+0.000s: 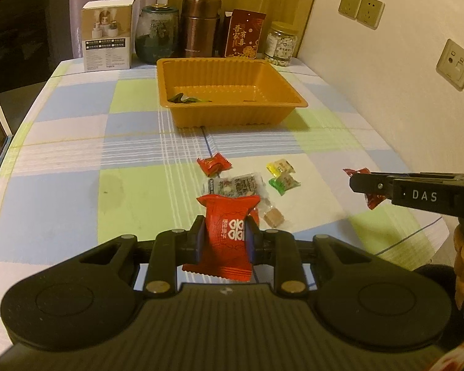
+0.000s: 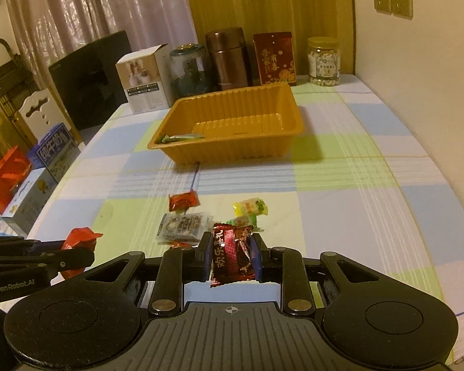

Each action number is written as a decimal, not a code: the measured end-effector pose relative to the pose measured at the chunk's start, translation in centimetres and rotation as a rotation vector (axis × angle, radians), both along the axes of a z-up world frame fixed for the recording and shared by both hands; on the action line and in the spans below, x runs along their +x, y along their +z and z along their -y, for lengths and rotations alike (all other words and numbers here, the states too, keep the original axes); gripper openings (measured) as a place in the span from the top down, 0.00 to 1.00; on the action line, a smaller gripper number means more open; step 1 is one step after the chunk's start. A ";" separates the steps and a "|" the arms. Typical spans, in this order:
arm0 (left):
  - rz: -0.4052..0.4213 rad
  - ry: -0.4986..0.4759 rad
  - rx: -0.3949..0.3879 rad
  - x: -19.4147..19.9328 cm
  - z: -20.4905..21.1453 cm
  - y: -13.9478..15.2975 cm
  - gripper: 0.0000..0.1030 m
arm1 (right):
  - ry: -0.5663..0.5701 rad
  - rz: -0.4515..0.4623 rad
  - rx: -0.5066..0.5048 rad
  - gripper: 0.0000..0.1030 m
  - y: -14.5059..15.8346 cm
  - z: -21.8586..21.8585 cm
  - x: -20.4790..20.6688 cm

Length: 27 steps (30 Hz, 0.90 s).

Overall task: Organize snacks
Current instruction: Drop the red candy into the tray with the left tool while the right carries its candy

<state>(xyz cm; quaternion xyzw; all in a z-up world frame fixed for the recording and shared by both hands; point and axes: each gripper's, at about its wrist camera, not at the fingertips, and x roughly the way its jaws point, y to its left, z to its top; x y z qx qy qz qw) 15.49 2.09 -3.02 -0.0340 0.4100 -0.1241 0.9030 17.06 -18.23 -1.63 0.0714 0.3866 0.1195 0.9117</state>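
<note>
Snacks are gripped in both tools — the left gripper [image 1: 225, 236] clamps a bright red foil packet [image 1: 227, 235], the right gripper [image 2: 231, 255] a dark red foil candy wrapper [image 2: 232, 255]. Each is pinched mid-body, ends free, presumably for a clean release. Ahead of both sits the orange ribbed plastic tray [image 2: 232, 151] — the likely destination — with loose sweets between.

- my table [image 1: 77, 142], under a checked cloth, bears an orange tray [image 1: 232, 113] mid-way back.
- behind it: box [image 1: 107, 35], glass jar [image 1: 154, 35], brown flask [image 1: 200, 27], red packet [image 1: 243, 34], nut jar [image 1: 280, 44].
- nearer me lie loose snacks: red candy [image 1: 214, 163], yellow candy [image 1: 280, 167], green candy [image 1: 284, 183], clear pack [image 1: 235, 185].
</note>
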 end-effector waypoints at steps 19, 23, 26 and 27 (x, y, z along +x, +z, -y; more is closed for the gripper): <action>0.061 -0.027 -0.019 9.6 1.8 2.9 0.77 | 0.013 0.061 -0.008 0.75 2.5 0.6 8.1; 0.080 -0.031 -0.002 12.6 2.2 3.4 0.77 | 0.015 0.067 0.009 0.75 3.0 0.9 11.2; 0.083 -0.028 -0.013 15.0 2.2 3.5 0.77 | 0.015 0.070 0.015 0.75 3.2 1.1 13.5; 0.083 -0.028 -0.019 15.8 2.2 3.5 0.77 | 0.014 0.070 0.011 0.75 3.2 1.1 14.5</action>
